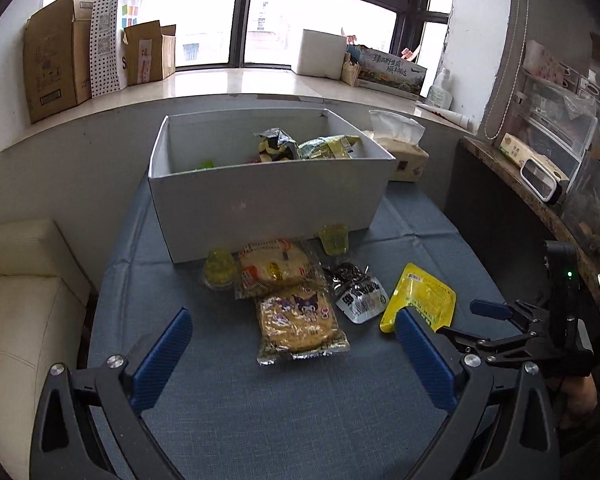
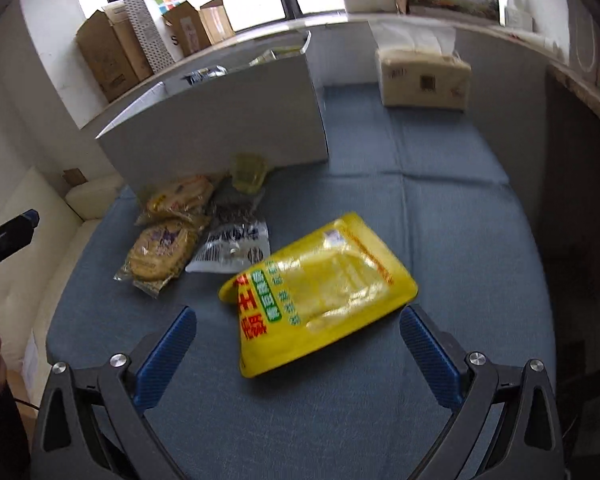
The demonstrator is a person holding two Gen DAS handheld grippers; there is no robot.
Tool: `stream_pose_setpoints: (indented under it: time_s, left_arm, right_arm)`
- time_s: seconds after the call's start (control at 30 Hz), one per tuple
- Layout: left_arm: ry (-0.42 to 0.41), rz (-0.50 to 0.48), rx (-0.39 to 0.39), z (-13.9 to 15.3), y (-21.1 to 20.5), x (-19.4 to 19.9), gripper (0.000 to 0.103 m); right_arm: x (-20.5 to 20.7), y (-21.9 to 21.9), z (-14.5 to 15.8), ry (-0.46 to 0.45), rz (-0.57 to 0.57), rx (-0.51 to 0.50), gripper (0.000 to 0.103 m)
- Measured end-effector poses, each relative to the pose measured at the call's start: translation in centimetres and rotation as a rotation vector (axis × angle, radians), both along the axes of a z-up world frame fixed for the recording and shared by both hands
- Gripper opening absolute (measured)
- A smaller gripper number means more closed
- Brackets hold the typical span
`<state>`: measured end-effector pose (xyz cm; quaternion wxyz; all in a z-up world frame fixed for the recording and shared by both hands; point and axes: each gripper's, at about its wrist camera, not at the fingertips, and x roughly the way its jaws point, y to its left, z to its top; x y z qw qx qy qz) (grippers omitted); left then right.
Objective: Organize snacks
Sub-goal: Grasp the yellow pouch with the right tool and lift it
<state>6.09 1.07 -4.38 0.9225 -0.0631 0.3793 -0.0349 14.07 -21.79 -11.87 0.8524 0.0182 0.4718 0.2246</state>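
Note:
A white box stands at the back of the blue table and holds several snack packs. In front of it lie two cracker packs, a black-and-white pack, a yellow pouch and two jelly cups. My left gripper is open and empty, just short of the cracker packs. My right gripper is open, with the yellow pouch lying between its fingertips. The right gripper also shows in the left wrist view. The box stands behind the pouch.
A tissue box stands right of the white box, also in the right wrist view. A cream sofa is on the left. A cluttered shelf lines the right. Cardboard boxes stand on the window sill.

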Motion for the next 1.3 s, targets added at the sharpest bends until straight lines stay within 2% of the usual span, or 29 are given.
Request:
stream_pose_setpoints:
  time_s: [0.1,0.13,0.33,0.5,0.57,0.63,0.73,0.77,0.87,1.07,1.1,1.13,1.23,1.3]
  left_arm:
    - [0.016,-0.014,0.016,-0.6,-0.5,-0.1,0.103]
    - [0.014,-0.013,0.019,-0.7,-0.6,-0.1,0.103]
    - [0.023,-0.025,0.005,-1.1,-0.8,0.0,0.103]
    - [0.03,-0.023,0.016,-1.4,-1.0,0.0,0.103]
    - [0.032,-0.021,0.015,-1.5,-0.8,-0.1,0.103]
    - [0.037,-0.015,0.013,-1.6,-0.6,-0.1,0.103]
    - [0.043,-0.007,0.008,-1.8,-0.2,-0.1,0.103]
    - [0.043,-0.004,0.005,-1.8,-0.1,-0.1,0.103]
    - [0.043,-0.002,0.002,-2.0,0.1,-0.1,0.103]
    - [0.053,0.005,0.001,-2.3,0.3,-0.1,0.103]
    - [0.054,0.006,0.003,-2.4,0.3,-0.1,0.103]
    - [0.055,0.009,0.006,-2.4,0.3,-0.1,0.103]
    - [0.058,0.014,0.003,-2.6,0.6,-0.2,0.103]
    - [0.064,0.022,-0.001,-2.7,0.8,-0.2,0.103]
  right_arm:
    - [0.2,-0.4,-1.7,0.143,-0.013,0.109,0.103]
    - [0.2,-0.5,-2.0,0.16,-0.01,0.154,0.103]
    - [1.1,-0.4,-2.1,0.139,0.008,0.232,0.103]
    - [3.2,0.8,-1.9,0.136,-0.017,0.222,0.103]
    - [4.0,1.1,-1.6,0.132,-0.026,0.226,0.095]
    - [4.6,1.2,-1.3,0.124,-0.043,0.208,0.076]
    - [5.2,1.5,-1.1,0.128,-0.053,0.184,0.06]
    - [5.5,1.6,-1.3,0.132,-0.048,0.179,0.059]
    - [6.0,2.2,-1.4,0.138,-0.036,0.158,0.048]
    - [6.4,4.3,-1.7,0.126,-0.001,0.085,0.047]
    - [6.3,4.7,-1.6,0.117,0.013,0.078,0.041]
    - [6.2,4.9,-1.3,0.105,0.029,0.082,0.029]
    - [5.5,5.0,-0.1,0.065,0.037,0.081,0.017]
    - [5.2,5.3,0.9,0.043,0.065,0.077,0.012]
